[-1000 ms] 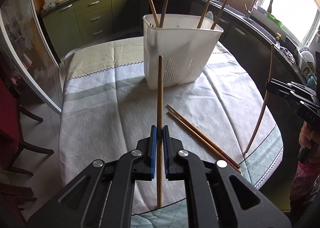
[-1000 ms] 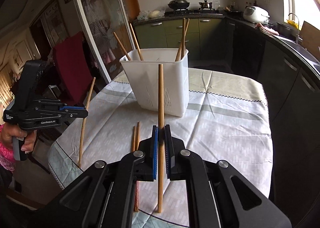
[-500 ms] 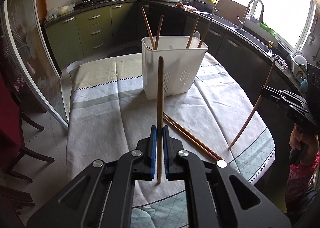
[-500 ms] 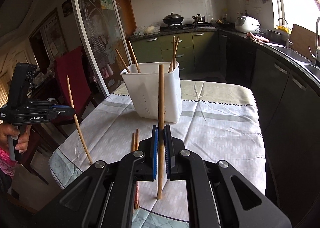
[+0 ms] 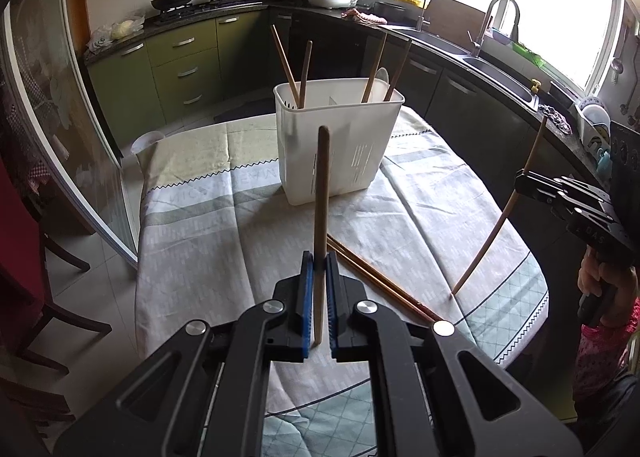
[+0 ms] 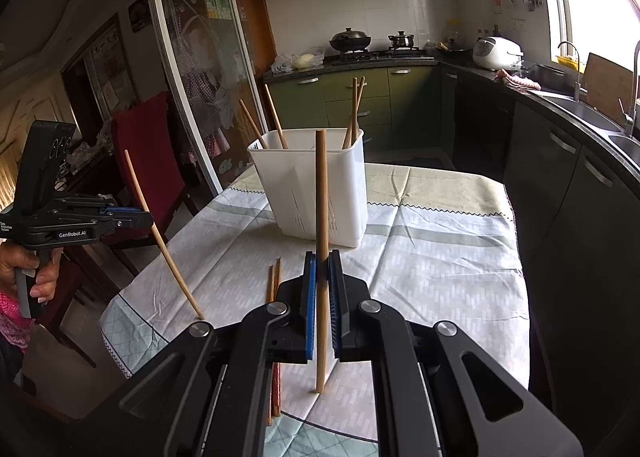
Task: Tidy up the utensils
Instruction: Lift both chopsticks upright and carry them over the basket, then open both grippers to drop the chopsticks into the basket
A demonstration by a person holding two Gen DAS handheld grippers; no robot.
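Two grippers, left [image 5: 316,277] and right [image 6: 322,277], each clamp an upright chopstick, the white holder [image 5: 336,145] straight ahead, seemingly about equally near.

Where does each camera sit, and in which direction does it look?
Left wrist: sits on the left gripper, shut on a brown wooden chopstick, facing the white plastic utensil holder; the right gripper shows at right.
Right wrist: sits on the right gripper, facing the same holder; the left gripper shows at left.
Shared: holder, cloth-covered table, two lying chopsticks.
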